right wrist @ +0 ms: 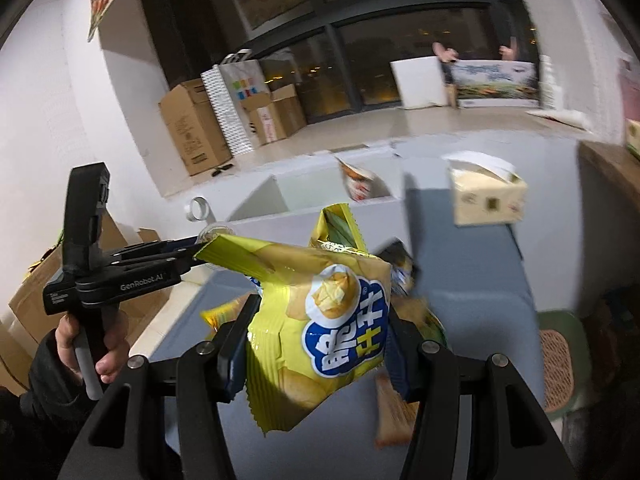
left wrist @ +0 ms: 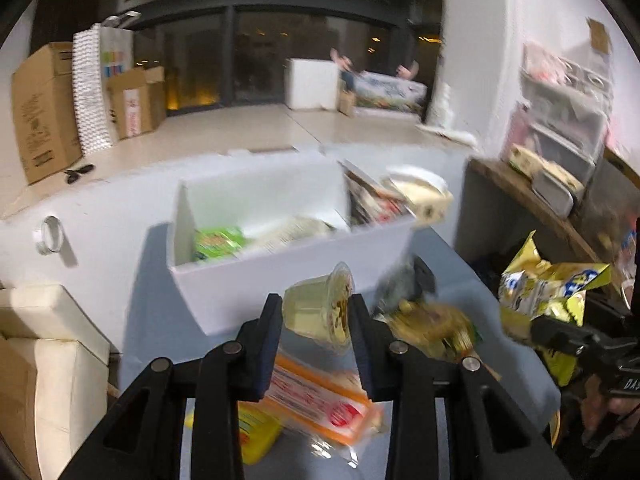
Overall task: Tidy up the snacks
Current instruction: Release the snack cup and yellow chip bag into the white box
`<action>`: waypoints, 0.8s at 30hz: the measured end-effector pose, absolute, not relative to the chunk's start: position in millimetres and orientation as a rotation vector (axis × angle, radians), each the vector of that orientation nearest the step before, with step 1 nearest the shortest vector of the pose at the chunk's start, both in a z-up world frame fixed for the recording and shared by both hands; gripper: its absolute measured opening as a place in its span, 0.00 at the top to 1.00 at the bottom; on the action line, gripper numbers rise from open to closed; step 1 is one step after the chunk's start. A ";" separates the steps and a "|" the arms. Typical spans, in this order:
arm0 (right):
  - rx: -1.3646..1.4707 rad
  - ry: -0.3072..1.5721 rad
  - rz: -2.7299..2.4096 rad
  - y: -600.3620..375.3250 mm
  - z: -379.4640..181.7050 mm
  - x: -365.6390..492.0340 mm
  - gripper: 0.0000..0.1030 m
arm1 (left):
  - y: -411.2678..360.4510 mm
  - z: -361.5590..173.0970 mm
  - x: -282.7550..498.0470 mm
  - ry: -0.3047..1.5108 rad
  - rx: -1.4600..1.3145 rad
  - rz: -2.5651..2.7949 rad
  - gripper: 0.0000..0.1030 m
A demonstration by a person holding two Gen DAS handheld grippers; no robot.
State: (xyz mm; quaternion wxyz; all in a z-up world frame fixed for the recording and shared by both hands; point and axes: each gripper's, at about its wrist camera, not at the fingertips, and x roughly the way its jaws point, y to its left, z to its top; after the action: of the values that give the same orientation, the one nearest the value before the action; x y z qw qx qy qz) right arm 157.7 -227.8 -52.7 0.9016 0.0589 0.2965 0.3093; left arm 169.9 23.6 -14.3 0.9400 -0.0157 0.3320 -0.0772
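From the left wrist, the left hand-held gripper (left wrist: 316,316) is clenching a clear plastic jelly cup (left wrist: 320,308) above the pale blue counter (left wrist: 452,280), near a white divided bin (left wrist: 288,268). From the right wrist, the right hand-held gripper (right wrist: 320,332) is grasping a yellow crisp bag (right wrist: 320,320); cardboard boxes (right wrist: 192,128) are lining the dark window.

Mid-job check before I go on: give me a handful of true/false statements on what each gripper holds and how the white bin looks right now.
1. The left gripper is shut on a clear jelly cup. True.
2. The right gripper holds a red box. False: its fingers clamp a yellow chip bag.
3. The white bin has nothing in it. False: a green packet lies in its left compartment.
4. An orange-edged packet lies on the table below the left gripper. True.
5. The tissue box stands inside the bin. False: it sits outside, beside the bin's right end.
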 end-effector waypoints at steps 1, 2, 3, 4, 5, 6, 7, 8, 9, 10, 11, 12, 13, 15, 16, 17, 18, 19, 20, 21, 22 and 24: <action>0.123 0.612 0.652 -222.1 -50.4 163.6 0.42 | 30.0 -8.4 175.1 0.666 -0.044 -0.151 0.64; 0.130 0.610 0.674 -212.7 -45.3 176.9 0.42 | 35.3 -2.4 181.5 0.655 -0.053 -0.141 0.64; 0.133 0.611 0.689 -205.3 -41.8 188.0 0.42 | 39.4 0.7 188.9 0.650 -0.059 -0.131 0.64; 0.130 0.614 0.696 -197.2 -38.6 200.4 0.42 | 43.4 4.3 198.9 0.645 -0.059 -0.119 0.64; 0.127 0.617 0.694 -189.5 -35.4 213.7 0.42 | 46.8 8.0 208.9 0.638 -0.051 -0.101 0.64; 0.126 0.623 0.690 -182.4 -32.7 227.2 0.42 | 49.1 10.2 217.1 0.634 -0.051 -0.088 0.64; 0.119 0.626 0.685 -175.4 -29.8 240.5 0.42 | 52.3 11.8 228.5 0.636 -0.055 -0.085 0.64; 0.112 0.629 0.684 -169.4 -27.7 251.4 0.42 | 56.5 13.5 239.6 0.637 -0.063 -0.078 0.64; 0.114 0.639 0.692 -161.0 -25.4 265.6 0.42 | 59.3 15.1 247.1 0.637 -0.065 -0.068 0.64; 0.117 0.645 0.701 -156.1 -24.5 273.5 0.42 | 61.7 15.5 256.3 0.639 -0.061 -0.056 0.64; 0.107 0.661 0.707 -147.7 -24.4 286.9 0.42 | 65.2 15.2 266.7 0.642 -0.058 -0.049 0.64; 0.096 0.676 0.694 -142.4 -25.5 296.6 0.42 | 67.3 14.5 274.1 0.646 -0.058 -0.049 0.64; 0.095 0.692 0.682 -137.2 -26.9 307.3 0.42 | 69.5 12.6 282.5 0.650 -0.057 -0.049 0.64; 0.109 0.716 0.688 -128.3 -30.6 328.6 0.42 | 72.7 7.8 295.1 0.660 -0.051 -0.042 0.63; 0.109 0.718 0.677 -125.3 -31.4 336.2 0.42 | 74.9 4.5 302.9 0.676 -0.058 -0.050 0.62; 0.107 0.720 0.667 -123.5 -32.5 343.5 0.42 | 77.3 0.3 311.3 0.699 -0.067 -0.064 0.59; 0.112 0.725 0.661 -122.4 -33.6 350.8 0.40 | 79.5 -1.9 316.0 0.708 -0.080 -0.072 0.50; 0.118 0.735 0.645 -122.2 -34.7 357.9 0.30 | 82.9 -4.9 321.0 0.718 -0.097 -0.074 0.20; 0.120 0.749 0.620 -123.1 -35.7 364.5 0.11 | 85.4 -7.0 323.7 0.724 -0.108 -0.061 0.01; 0.134 0.753 0.588 -126.3 -36.1 368.5 0.05 | 87.5 -8.9 324.8 0.718 -0.121 -0.057 0.00; 0.150 0.750 0.568 -129.7 -35.7 370.1 0.04 | 88.2 -11.5 326.1 0.720 -0.129 -0.065 0.00; 0.172 0.750 0.569 -135.9 -34.6 371.5 0.04 | 85.2 -14.8 324.5 0.719 -0.113 -0.059 0.00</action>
State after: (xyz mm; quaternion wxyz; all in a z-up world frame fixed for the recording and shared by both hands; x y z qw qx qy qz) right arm 371.5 -135.9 -34.6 0.8878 0.0828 0.3608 0.2736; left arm 324.5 85.2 -14.8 0.9341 -0.0550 0.3516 -0.0286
